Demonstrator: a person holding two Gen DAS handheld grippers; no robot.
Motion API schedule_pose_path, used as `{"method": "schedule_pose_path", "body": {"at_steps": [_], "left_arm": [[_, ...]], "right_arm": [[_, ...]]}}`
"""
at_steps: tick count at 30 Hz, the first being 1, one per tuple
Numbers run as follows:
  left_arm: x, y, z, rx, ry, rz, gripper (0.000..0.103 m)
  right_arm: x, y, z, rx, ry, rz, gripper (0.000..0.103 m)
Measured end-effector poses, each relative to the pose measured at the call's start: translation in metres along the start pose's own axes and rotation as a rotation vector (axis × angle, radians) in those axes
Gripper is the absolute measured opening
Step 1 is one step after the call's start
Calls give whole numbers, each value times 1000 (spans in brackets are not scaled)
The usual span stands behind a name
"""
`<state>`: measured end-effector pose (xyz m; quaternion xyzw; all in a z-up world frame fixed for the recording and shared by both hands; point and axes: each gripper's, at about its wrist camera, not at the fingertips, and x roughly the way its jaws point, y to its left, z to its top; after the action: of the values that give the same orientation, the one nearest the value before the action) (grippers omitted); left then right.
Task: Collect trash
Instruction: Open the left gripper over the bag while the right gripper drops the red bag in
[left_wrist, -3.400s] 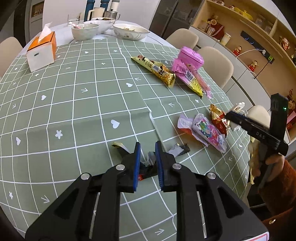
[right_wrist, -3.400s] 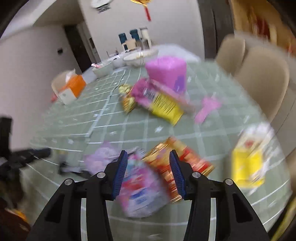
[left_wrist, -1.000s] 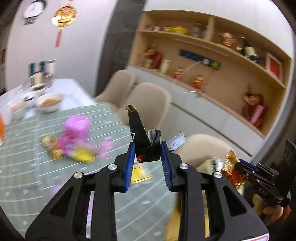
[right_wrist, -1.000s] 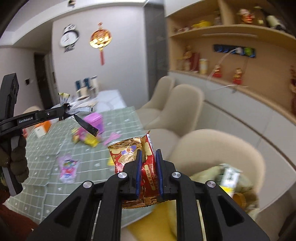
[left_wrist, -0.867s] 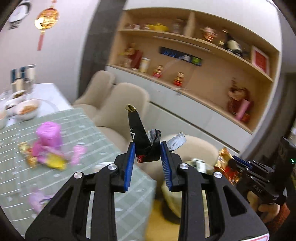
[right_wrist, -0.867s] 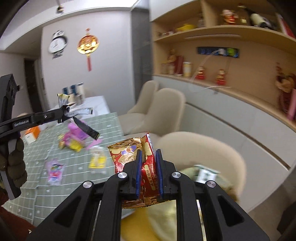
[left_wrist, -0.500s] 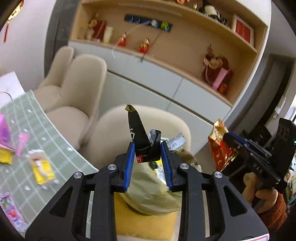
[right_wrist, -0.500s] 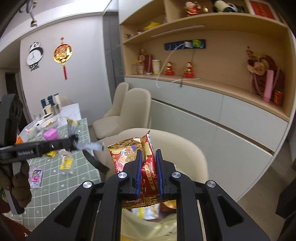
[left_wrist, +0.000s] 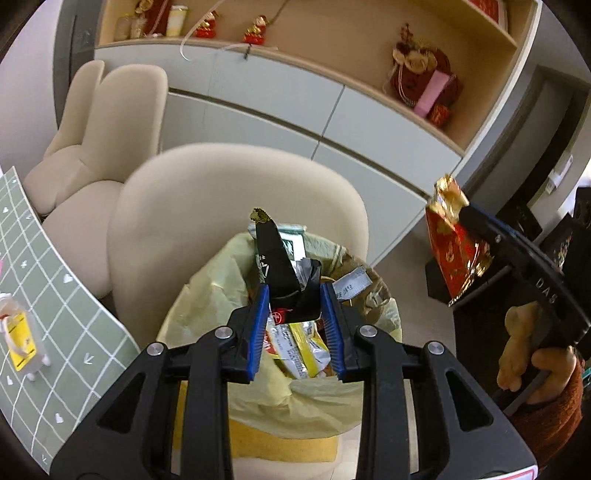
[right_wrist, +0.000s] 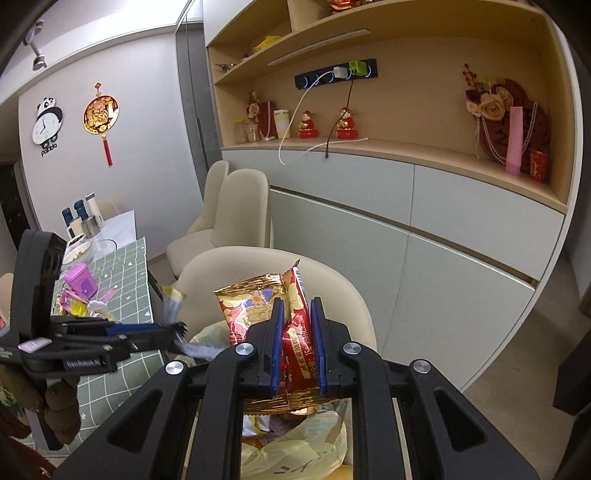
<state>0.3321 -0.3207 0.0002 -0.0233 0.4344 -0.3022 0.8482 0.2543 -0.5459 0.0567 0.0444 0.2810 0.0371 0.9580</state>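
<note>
Left gripper (left_wrist: 295, 325), at lower centre of its frame, was clamped on a black wrapper (left_wrist: 280, 273) above the yellow-lined bin (left_wrist: 207, 295), right gripper (right_wrist: 297, 347) pinched on a red-gold packet (right_wrist: 258, 306); if released off-centre, either could be dropped outside the liner.

right tool (right_wrist: 297, 345) clamping red-gold wrapper (right_wrist: 266, 314), yellow-lined bin (right_wrist: 295, 454) below

The table (left_wrist: 74, 314) wears a green gridded cloth (right_wrist: 122, 291); a yellow packet (left_wrist: 20, 338) lies near its edge. Farther along sit a pink box (right_wrist: 79, 282) and bowls (right_wrist: 75, 251).
</note>
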Motion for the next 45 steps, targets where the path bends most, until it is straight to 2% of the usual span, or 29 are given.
{"method": "schedule_pose_path", "body": {"at_steps": [4, 7, 8, 12, 18, 27, 34, 37, 39, 41, 45], "left_arm": [[15, -11, -7, 24, 41, -15, 29], [24, -14, -12, 32, 67, -13, 39], [25, -14, -12, 31, 68, -11, 42], [18, -9, -14, 4, 57, -9, 43], [-17, 10, -21, -45, -14, 20, 46], [-87, 51, -35, -140, -135, 139, 48], [-114, 82, -55, -214, -150, 204, 48], [-122, 94, -65, -243, -148, 225, 48], [-129, 105, -72, -265, -151, 241, 48], [-136, 115, -79, -290, -155, 258, 48], [-154, 144, -96, -354, -166, 296, 48]], "right_arm": [[5, -2, -1, -9, 7, -5, 15], [5, -3, 0, -2, 7, -3, 15], [5, -3, 0, 0, 6, -4, 15], [6, -2, -1, 2, 11, -2, 15], [17, 5, -5, -6, 37, 23, 15], [50, 31, -30, -40, 134, 84, 15], [66, 38, -41, -22, 162, 90, 16], [68, 35, -43, 1, 164, 82, 26], [67, 33, -43, 24, 163, 93, 42], [65, 35, -43, 36, 159, 94, 46], [58, 48, -42, 28, 147, 92, 46]]}}
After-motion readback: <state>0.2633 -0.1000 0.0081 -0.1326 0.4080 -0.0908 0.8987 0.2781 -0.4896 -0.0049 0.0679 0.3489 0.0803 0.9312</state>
